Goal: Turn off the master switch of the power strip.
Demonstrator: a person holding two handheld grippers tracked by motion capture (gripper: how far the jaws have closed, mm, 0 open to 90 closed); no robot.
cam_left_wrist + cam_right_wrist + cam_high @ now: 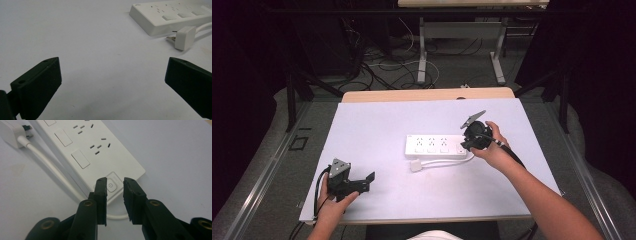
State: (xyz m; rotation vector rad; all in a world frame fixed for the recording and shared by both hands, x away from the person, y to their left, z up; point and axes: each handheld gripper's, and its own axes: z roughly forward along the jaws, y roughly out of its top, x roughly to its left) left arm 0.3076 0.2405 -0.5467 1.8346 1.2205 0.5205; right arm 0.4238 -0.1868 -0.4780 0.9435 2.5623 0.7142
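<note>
A white power strip (pixel 432 146) (pixel 172 15) (pixel 85 147) with several sockets and switches lies flat near the middle of the white table (pixel 377 125). Its white cable (pixel 447 161) (pixel 50 165) loops back along the near side to a loose plug (pixel 415 165) (pixel 184 37) (pixel 12 132) lying on the table. My right gripper (pixel 464 145) (pixel 115 182) hovers at the strip's right end, its jaws a narrow gap apart just over the round power button (pixel 111 185), nothing between them. My left gripper (pixel 367 182) (pixel 112 62) rests at the front left, wide open, pointing toward the plug.
The table's near edge runs just below the left hand. A wooden strip (pixel 427 94) borders the far edge. Beyond it, cables (pixel 387 70) lie on the floor around the legs of another desk (pixel 422 55). Dark frame posts stand at both sides.
</note>
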